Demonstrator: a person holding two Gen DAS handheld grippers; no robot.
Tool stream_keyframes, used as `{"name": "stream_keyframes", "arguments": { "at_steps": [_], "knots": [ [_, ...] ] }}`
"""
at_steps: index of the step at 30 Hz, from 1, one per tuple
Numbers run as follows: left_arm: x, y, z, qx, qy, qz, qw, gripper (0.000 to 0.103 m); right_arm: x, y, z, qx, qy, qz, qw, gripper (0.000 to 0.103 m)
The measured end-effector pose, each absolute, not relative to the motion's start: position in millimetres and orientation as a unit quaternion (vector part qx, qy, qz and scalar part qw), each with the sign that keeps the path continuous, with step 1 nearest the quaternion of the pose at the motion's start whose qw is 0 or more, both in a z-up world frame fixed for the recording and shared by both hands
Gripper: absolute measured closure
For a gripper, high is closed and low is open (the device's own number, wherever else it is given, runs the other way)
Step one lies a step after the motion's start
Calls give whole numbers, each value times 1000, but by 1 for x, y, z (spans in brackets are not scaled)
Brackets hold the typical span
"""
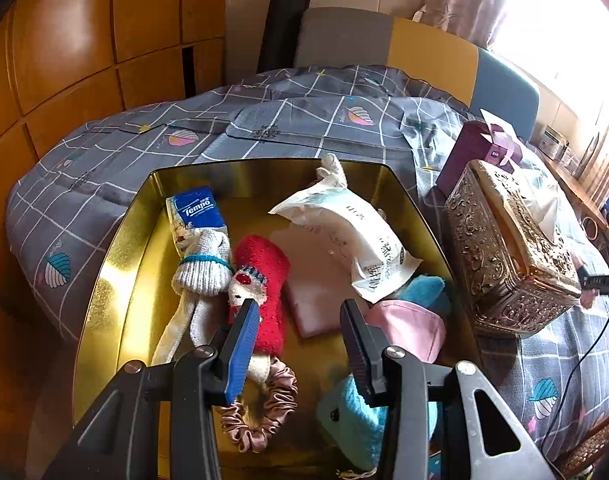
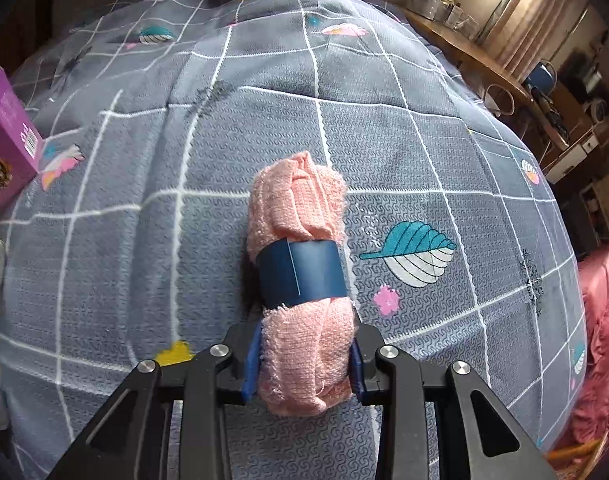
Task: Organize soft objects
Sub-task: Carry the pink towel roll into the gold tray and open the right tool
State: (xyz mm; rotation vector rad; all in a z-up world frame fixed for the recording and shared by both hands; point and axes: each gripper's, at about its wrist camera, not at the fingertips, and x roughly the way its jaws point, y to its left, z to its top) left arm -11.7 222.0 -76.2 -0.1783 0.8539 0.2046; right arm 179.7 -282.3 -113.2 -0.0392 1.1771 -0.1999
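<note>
The right gripper (image 2: 302, 364) clamps its fingers on a rolled pink towel (image 2: 300, 280) with a blue paper band, above the grey checked bedspread (image 2: 144, 200); the left gripper (image 1: 300, 312) hangs part-open and empty over a gold tin (image 1: 116, 272) of socks, tissues and a scrunchie (image 1: 264, 408) on the bed.

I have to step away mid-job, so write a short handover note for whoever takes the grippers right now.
Right gripper: shut on the rolled pink towel with the blue band, over the bedspread.
Left gripper: open, empty, above the gold tin.
Done: red sock, tissue pack, scrunchie and other soft items lie in the tin.
Left: put the towel in the tin.
</note>
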Motion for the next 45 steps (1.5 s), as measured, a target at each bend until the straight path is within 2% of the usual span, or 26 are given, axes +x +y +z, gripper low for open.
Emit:
{"name": "stream_keyframes", "arguments": {
  "at_steps": [11,18,23,28,35,41,45],
  "knots": [
    [-11,221,-77,-86,414,94,901,61,201,-213,-29,11,494,3,869,68],
    [-11,222,-78,-88,414,96,901,61,191,-120,31,-18,442,111,890,68],
    [-14,238,-71,-96,406,113,902,61,161,-37,52,-55,421,226,877,68],
    [-25,269,-59,-109,390,158,901,61,119,48,29,-92,440,326,832,68],
    [-33,299,-54,-131,375,197,896,61,84,146,-53,-137,496,375,771,68],
    [-33,295,-55,-129,375,194,897,61,68,193,-106,-178,513,373,752,68],
    [-34,290,-54,-127,374,192,898,61,66,194,-114,-191,507,366,757,66]
  ]
}}
